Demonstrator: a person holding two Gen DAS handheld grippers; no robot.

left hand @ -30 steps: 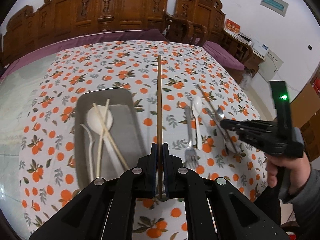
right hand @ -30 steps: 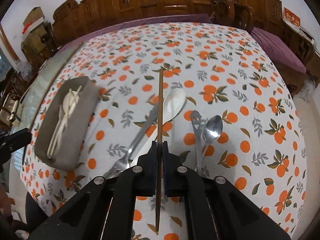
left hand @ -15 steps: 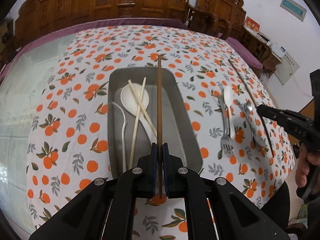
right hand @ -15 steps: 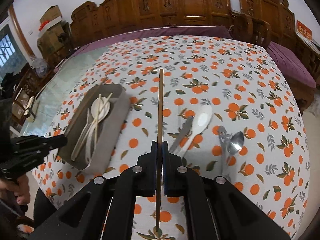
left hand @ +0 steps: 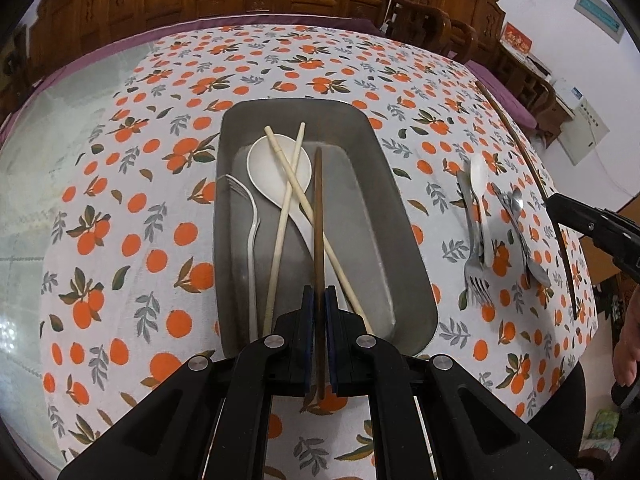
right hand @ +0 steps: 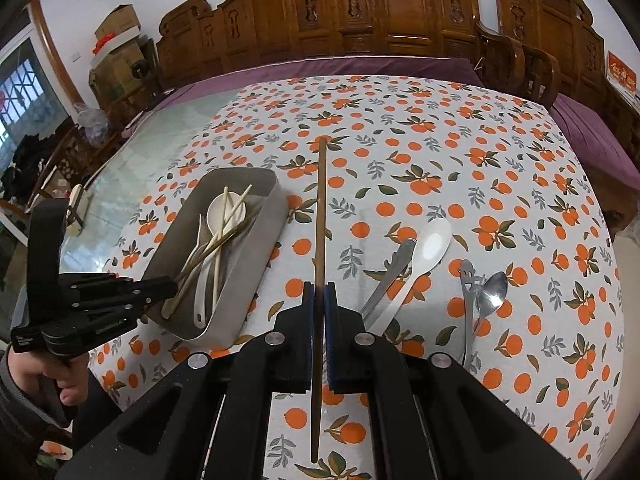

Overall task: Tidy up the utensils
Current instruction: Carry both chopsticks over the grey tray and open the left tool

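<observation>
My left gripper [left hand: 319, 295] is shut on a dark brown chopstick [left hand: 318, 216], which reaches out low over the grey tray [left hand: 400, 216]. In the tray lie a white spoon [left hand: 276, 166], two pale chopsticks [left hand: 286, 204] and a pale fork [left hand: 252, 224]. My right gripper [right hand: 319, 292] is shut on a second brown chopstick [right hand: 320, 216], held above the tablecloth to the right of the tray [right hand: 256, 280]. On the cloth rest a metal fork [left hand: 474, 256], a white spoon [right hand: 420, 260], a steel spoon [right hand: 490, 292] and another metal utensil [right hand: 466, 300].
An orange-patterned cloth [right hand: 480, 160] covers the table, with bare glass [left hand: 60, 128] at its left. Carved wooden chairs [right hand: 360, 12] line the far side. A person's hand [right hand: 44, 372] holds the left gripper [right hand: 168, 285] at the tray's near end.
My left gripper carried its brown chopstick left and down until it hangs over the tray. My right gripper drew back and rose with its chopstick, away from the loose cutlery.
</observation>
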